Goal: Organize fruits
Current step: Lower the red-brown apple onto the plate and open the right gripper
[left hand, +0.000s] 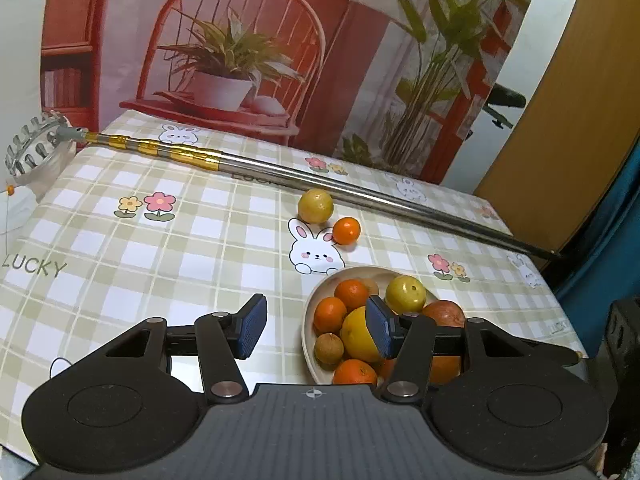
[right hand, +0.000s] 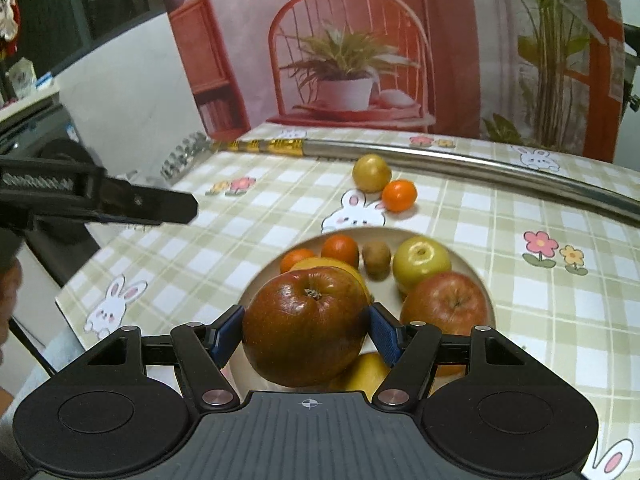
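Right tongs point(right hand: 306, 330): pinching a dark red apple point(right hand: 304, 326) between blue pads, above the near side of the plate point(right hand: 460, 254). Left tongs point(left hand: 316, 326): spread, nothing between the pads, over the checked worktop point(left hand: 140, 256) beside the plate's left rim. Plate contents: red apple point(right hand: 446, 304), green apple point(right hand: 420, 260), kiwi point(right hand: 376, 256), lemon point(left hand: 358, 334), several tangerines point(left hand: 352, 294). Loose on the worktop beyond the plate: one yellow-green fruit point(left hand: 315, 206) and one tangerine point(left hand: 346, 231), just beside each other. Metal pole point(left hand: 360, 192) lies behind them.
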A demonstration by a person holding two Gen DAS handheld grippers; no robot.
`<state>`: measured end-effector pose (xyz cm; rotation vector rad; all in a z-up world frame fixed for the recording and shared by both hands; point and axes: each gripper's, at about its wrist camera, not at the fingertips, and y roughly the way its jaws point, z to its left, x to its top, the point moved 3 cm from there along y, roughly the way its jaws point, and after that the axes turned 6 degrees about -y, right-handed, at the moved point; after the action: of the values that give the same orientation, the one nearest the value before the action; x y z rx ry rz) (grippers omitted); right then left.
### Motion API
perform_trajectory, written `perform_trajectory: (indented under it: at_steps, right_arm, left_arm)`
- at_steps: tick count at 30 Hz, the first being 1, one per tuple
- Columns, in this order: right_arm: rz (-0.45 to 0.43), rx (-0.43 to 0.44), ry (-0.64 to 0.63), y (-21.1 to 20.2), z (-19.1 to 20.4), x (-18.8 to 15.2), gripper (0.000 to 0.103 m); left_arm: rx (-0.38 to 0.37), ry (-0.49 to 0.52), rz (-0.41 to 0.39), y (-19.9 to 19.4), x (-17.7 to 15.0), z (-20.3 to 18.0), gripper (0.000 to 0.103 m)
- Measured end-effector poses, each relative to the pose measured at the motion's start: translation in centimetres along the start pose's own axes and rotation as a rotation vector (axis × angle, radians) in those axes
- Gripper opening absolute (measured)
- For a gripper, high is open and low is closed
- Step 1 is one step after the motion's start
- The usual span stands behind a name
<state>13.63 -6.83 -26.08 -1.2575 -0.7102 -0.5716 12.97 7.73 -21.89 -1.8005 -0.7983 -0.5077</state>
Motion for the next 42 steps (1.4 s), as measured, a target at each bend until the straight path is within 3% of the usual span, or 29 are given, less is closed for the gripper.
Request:
perform_trajectory:
  at_steps: [10, 20, 25, 42]
  right_arm:
    - [0.047, -0.021, -0.081, 0.6, 2.3, -0.8, 0.063]
    - [0.053, -0.052, -0.101, 1.0, 2.0, -1.0, 0.063]
    - [0.051, -0.052, -0.115, 1.0, 2.2, -1.0, 0.068]
    - [-0.040, -0.117, -0.113, -1.0, 1.7, -0.4, 0.071]
  left_arm:
    - [0.007, -0.022, -0.009, -0.7, -0.9, 0.7, 0.057]
    - [0.008, -0.038, -0.015, -0.3, -0.8, 0.8, 0.058]
    - [0.011, -0.036, -0.009, -0.2, -0.9, 0.7, 0.058]
    - [0.022, -0.039, -0.017, -0.2, -1.1, 0.7, 0.058]
